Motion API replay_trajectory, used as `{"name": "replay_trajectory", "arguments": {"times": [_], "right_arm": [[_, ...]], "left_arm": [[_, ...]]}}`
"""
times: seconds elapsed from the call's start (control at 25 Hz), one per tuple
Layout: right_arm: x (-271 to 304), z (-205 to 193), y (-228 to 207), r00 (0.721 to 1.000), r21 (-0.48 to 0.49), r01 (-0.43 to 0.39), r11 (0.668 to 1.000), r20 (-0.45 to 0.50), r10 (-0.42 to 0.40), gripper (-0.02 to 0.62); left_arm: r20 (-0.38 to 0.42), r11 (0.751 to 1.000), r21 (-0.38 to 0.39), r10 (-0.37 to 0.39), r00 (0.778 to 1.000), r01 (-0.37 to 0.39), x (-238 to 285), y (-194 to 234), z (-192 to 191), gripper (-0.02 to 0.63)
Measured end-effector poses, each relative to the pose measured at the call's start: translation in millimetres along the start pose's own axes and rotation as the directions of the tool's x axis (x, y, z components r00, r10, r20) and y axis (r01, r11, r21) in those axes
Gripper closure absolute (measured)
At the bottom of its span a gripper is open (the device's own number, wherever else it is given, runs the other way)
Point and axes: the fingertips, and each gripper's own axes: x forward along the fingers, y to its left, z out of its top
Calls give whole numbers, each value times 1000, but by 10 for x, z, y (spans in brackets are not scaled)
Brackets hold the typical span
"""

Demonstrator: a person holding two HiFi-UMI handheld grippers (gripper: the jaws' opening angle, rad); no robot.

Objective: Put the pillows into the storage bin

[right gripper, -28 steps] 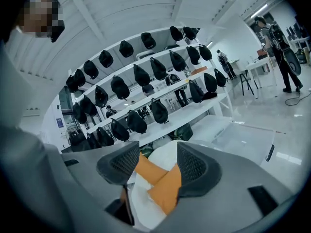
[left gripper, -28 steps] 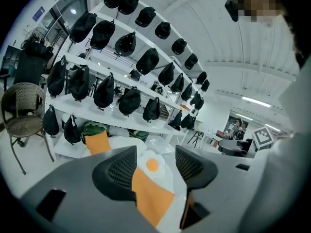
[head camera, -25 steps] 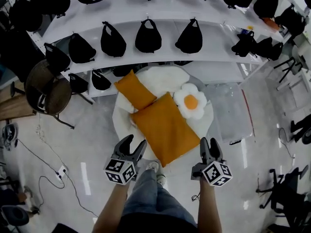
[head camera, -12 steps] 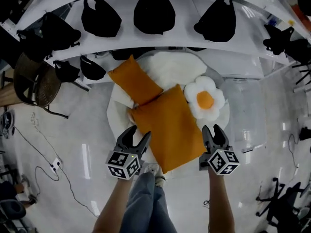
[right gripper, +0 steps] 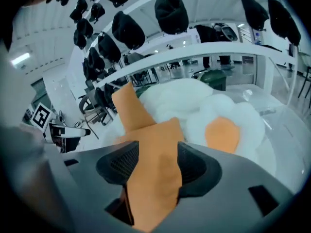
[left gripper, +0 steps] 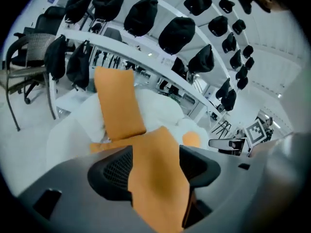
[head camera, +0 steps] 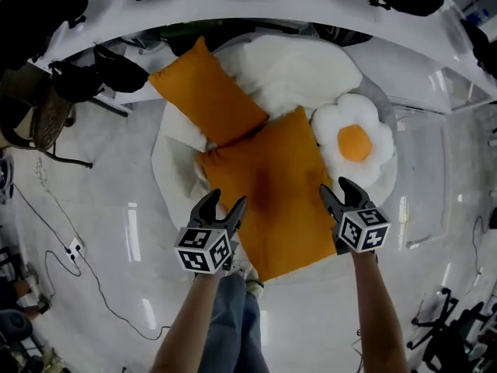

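A large orange pillow (head camera: 268, 193) lies on top of a heap, over a smaller orange pillow (head camera: 208, 92), a white fluffy pillow (head camera: 299, 68) and a white flower pillow with an orange middle (head camera: 353, 142). My left gripper (head camera: 224, 204) is at the large pillow's left edge. Its jaws have just been opening, and the orange cloth (left gripper: 158, 178) shows in the gap without the pads pressing on it. My right gripper (head camera: 337, 189) stands open at the right edge, and the pillow (right gripper: 155, 169) fills its gap too.
The heap rests on a round white base (head camera: 167, 169). A clear storage bin (head camera: 425, 169) stands on the floor to the right. A curved white shelf with black bags (head camera: 116, 68) runs behind, a wicker chair (head camera: 39, 119) is at the left, and cables (head camera: 74, 247) lie on the floor.
Both grippers have come down and forward from in front of the heap to the large orange pillow's two side edges. The left jaws stand wider. The pillows have not moved.
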Motion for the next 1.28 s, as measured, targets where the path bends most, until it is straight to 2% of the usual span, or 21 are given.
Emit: {"name": "replay_trajectory", "arguments": {"times": [0.28,0.36,0.48,0.64,0.72,0.96,1.16,1.28], "right_arm": [[568,-647,-249,976,-70,-70,995,-209,53,299],[654,-750,-304,967,-58,-90,994,-245,73,261],[764,-927,-349,944,-14,-139,990,-305,128,168],[908,-1199,-364,914,17,-160,987,-375,154,137],[993,-1269,-364,916,22,-145,989,-374,143,141],[1120,-1365,-362,926,22,-94,995,-365,95,238],[1035,-1327,-307,941,19,-92,996,-325,93,322],[916,-1253,-212,950,-1,-65,998,-307,62,406]], "left_arm": [[-161,993,-109,23,987,-41,377,346,-966,263],[-209,989,-143,16,978,-47,440,375,-1232,253],[-269,983,-178,-2,963,-48,530,341,-1553,245],[-317,980,-190,-7,948,-56,720,315,-1813,242],[-329,981,-183,0,944,-63,827,336,-1863,244],[-385,984,-163,-2,923,-66,984,359,-1897,249],[-374,982,-181,-19,927,-53,936,307,-1864,360],[-361,980,-200,-53,931,-22,861,224,-1821,441]]}}
